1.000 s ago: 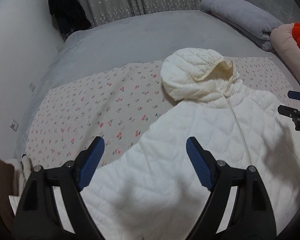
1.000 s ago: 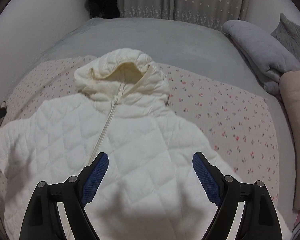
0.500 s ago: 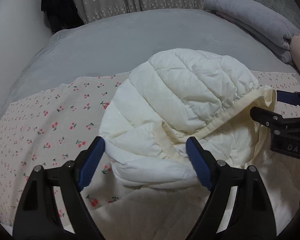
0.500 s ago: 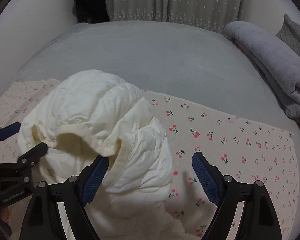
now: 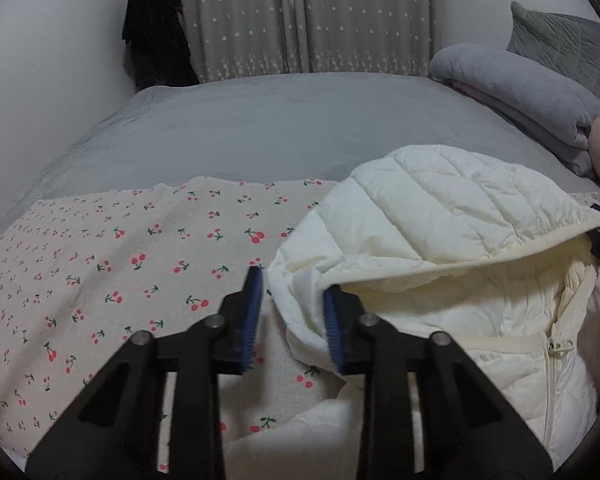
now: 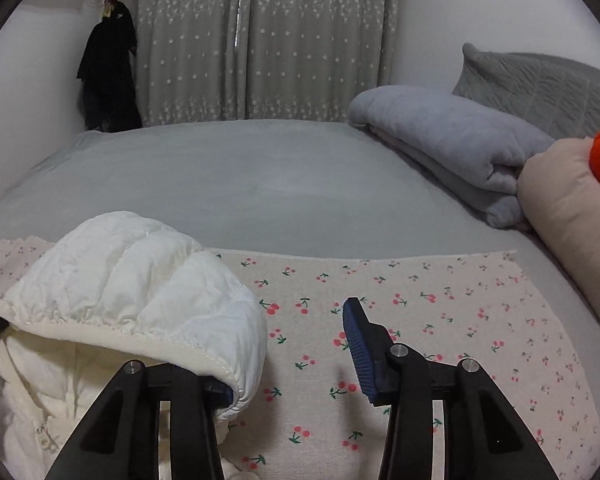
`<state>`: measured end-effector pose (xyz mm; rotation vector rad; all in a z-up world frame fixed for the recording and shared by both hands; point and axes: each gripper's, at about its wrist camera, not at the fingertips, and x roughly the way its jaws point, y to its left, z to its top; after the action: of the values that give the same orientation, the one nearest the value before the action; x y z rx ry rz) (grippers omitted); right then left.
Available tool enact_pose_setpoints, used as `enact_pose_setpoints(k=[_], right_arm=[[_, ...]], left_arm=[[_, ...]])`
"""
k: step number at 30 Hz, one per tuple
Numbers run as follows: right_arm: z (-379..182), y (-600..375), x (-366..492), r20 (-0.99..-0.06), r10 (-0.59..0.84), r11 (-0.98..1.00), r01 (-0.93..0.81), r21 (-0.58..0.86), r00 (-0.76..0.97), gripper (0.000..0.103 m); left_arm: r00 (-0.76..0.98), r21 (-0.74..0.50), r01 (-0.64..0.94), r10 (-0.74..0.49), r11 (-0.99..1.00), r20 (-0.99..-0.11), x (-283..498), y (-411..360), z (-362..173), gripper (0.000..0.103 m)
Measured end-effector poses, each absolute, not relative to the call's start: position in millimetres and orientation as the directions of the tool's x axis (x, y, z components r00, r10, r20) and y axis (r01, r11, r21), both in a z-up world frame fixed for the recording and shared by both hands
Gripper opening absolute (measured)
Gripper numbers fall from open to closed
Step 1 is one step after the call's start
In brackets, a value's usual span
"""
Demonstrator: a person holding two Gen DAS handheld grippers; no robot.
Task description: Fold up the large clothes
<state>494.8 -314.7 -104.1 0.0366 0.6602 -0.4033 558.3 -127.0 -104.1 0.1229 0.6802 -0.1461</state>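
A white quilted hooded jacket lies zipper-up on a cherry-print cloth (image 5: 140,280). Its hood (image 5: 440,216) fills the right of the left wrist view. My left gripper (image 5: 293,296) straddles the hood's left edge. Its right finger is tucked under the hem and its left pad stands just clear of the fabric, jaws closing. In the right wrist view, the hood (image 6: 132,272) covers my right gripper's left finger. The right pad (image 6: 358,356) hangs over bare cloth (image 6: 420,320). My right gripper (image 6: 296,332) is closing, with the hood's right edge between its jaws.
The cloth lies on a grey bed (image 5: 280,128). A folded grey blanket (image 6: 440,140), a grey pillow (image 6: 540,84) and a beige cushion (image 6: 572,208) line the right side. Starry curtains (image 6: 260,40) and a dark hanging garment (image 6: 108,76) are behind.
Both grippers have moved forward and down from over the jacket's body to either side of the hood. Their jaws have narrowed around the hood's edges.
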Motion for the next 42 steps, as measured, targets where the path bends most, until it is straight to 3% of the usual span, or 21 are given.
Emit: enact_pose_setpoints(k=[3, 6, 9, 14, 17, 24, 26, 29, 34, 36, 38, 42], right_arm=[[-118.0, -311.1, 502.6, -0.635, -0.38, 0.912, 0.386, -0.137, 0.673, 0.039], [-150.2, -313.5, 528.4, -0.781, -0.306, 0.933, 0.337, -0.13, 0.545, 0.039], [-149.3, -318.3, 527.5, -0.789, -0.268, 0.938, 0.336, -0.083, 0.553, 0.041], [-136.7, -321.4, 522.2, -0.8, -0.19, 0.963, 0.267, -0.038, 0.57, 0.056], [-121.8, -327.4, 505.8, -0.795, -0.127, 0.979, 0.204, -0.004, 0.593, 0.071], [-87.4, -336.6, 465.3, -0.801, 0.043, 0.988, 0.092, 0.121, 0.598, 0.074], [-80.6, -341.5, 458.5, -0.802, 0.064, 0.987, 0.079, 0.137, 0.594, 0.08], [-74.9, -347.7, 458.4, -0.818, 0.088, 0.984, 0.076, 0.158, 0.568, 0.084], [-62.7, -347.1, 462.9, -0.804, 0.272, 0.95, -0.014, 0.312, 0.528, 0.084], [-61.9, -351.9, 465.9, -0.781, 0.381, 0.913, -0.069, 0.402, 0.494, 0.091], [-64.8, -360.6, 471.2, -0.763, 0.46, 0.878, -0.106, 0.466, 0.454, 0.093], [-70.6, -390.6, 475.3, -0.724, 0.472, 0.844, -0.02, 0.536, 0.502, 0.093]], left_arm=[[0.735, 0.012, 0.119, -0.08, 0.993, -0.674, 574.3, -113.8, -115.8, 0.02], [0.627, -0.075, 0.098, -0.12, 0.992, -0.77, 597.7, -102.0, -141.0, 0.023], [0.627, -0.092, 0.106, -0.139, 0.99, -0.767, 597.3, -101.5, -140.6, 0.026], [0.644, -0.067, 0.155, -0.152, 0.986, -0.75, 584.7, -109.9, -129.4, 0.06], [0.65, -0.024, 0.206, -0.156, 0.978, -0.744, 570.4, -118.1, -115.3, 0.066], [0.639, 0.027, 0.306, -0.184, 0.952, -0.747, 547.0, -119.9, -68.7, 0.078], [0.633, 0.008, 0.311, -0.2, 0.951, -0.748, 541.8, -116.0, -58.2, 0.085], [0.606, -0.025, 0.316, -0.222, 0.948, -0.764, 542.1, -112.9, -49.8, 0.086], [0.514, -0.157, 0.315, -0.308, 0.936, -0.801, 571.2, -99.4, -55.1, 0.086], [0.493, -0.216, 0.309, -0.35, 0.926, -0.797, 583.1, -91.8, -57.9, 0.086], [0.471, -0.269, 0.318, -0.398, 0.909, -0.787, 593.9, -85.2, -62.2, 0.086], [0.432, -0.319, 0.307, -0.43, 0.896, -0.793, 609.9, -81.5, -79.2, 0.086]])
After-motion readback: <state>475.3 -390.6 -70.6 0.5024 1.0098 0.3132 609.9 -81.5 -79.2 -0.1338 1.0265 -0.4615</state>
